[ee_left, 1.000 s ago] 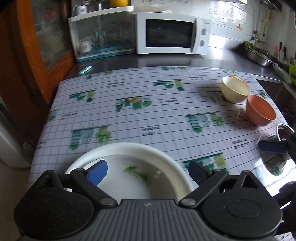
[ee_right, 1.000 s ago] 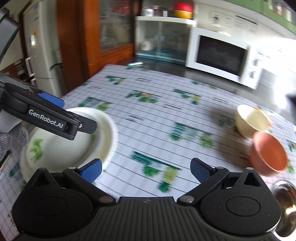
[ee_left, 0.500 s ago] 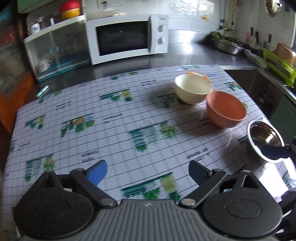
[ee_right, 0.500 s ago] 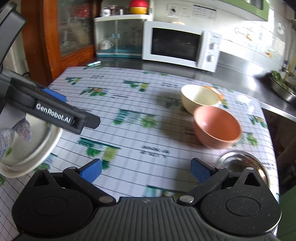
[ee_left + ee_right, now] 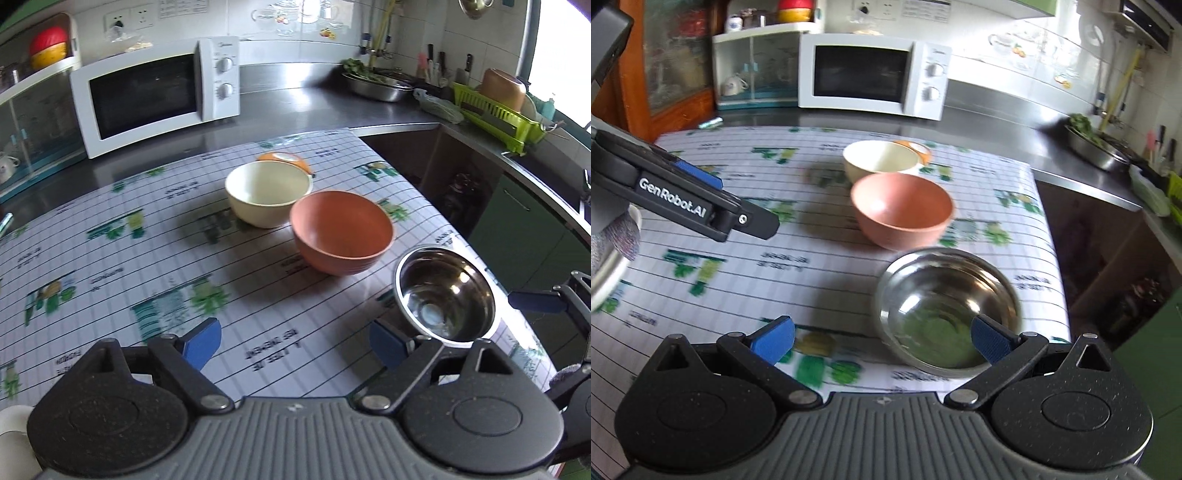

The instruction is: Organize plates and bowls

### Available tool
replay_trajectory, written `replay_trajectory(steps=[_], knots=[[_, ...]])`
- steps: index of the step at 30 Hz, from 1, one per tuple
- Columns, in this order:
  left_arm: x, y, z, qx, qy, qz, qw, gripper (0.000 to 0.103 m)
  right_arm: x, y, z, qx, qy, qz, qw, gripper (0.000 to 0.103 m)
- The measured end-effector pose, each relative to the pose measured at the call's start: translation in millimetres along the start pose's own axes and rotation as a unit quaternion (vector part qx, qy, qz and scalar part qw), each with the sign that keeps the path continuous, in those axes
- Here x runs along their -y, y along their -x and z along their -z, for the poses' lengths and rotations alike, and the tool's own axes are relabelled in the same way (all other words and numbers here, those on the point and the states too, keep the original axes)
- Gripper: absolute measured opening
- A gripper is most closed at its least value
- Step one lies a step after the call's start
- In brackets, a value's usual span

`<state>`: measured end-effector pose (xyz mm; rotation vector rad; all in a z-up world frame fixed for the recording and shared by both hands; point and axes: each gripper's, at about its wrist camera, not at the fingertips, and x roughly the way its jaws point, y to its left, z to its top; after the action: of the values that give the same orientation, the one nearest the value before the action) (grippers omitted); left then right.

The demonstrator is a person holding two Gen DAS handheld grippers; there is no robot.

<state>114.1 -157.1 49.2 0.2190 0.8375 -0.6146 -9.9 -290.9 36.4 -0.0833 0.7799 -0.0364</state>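
A steel bowl (image 5: 445, 293) (image 5: 947, 308) stands near the table's right front edge. A terracotta bowl (image 5: 341, 232) (image 5: 901, 210) sits behind it, then a cream bowl (image 5: 267, 194) (image 5: 881, 158) and a small orange dish (image 5: 284, 158) (image 5: 914, 147). My left gripper (image 5: 295, 341) is open and empty, left of the steel bowl. My right gripper (image 5: 882, 338) is open, its right finger (image 5: 991, 339) over the steel bowl's near rim. A white plate's edge (image 5: 605, 273) shows at far left, mostly hidden.
A white microwave (image 5: 155, 94) and a glass cupboard (image 5: 757, 70) stand on the steel counter behind the table. A metal basin of greens (image 5: 376, 83) and a green dish rack (image 5: 498, 114) lie to the right. The table's right edge (image 5: 1052, 236) drops off beside the steel bowl.
Both grippers swung right, away from the white plate and toward the bowls. The steel bowl has come close in both views. Both stay open.
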Motion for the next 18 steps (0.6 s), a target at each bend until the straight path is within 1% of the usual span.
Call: replay_trajectory(steps=[3,8,9,10,14,18], knots=[[10,-7,-4,-0.001,-0.003,0.017,0.9998,0.087,13,-1,4,-0.006,0.000,0.006,1.000,0.103],[25,-21,-10,-0.009,-0.006,0.042,0.9991,0.080,29,-9,12,-0.022,-0.002,0.017,1.000,0.103],[28,-25,-10,-0.011,-0.008,0.046,0.9989,0.078,31,-12,13,-0.025,-0.002,0.020,0.999,0.103],[32,-28,-11,-0.013,-0.012,0.050,0.9986,0.075,34,-14,15,-0.027,-0.001,0.020,0.999,0.103],[43,-36,-14,-0.016,-0.024,0.061,0.9977,0.072,41,-23,19,-0.039,0.000,0.018,0.999,0.103],[51,-50,-19,-0.027,-0.030,0.072,0.9965,0.064,46,-32,21,-0.047,0.000,0.017,0.999,0.103]])
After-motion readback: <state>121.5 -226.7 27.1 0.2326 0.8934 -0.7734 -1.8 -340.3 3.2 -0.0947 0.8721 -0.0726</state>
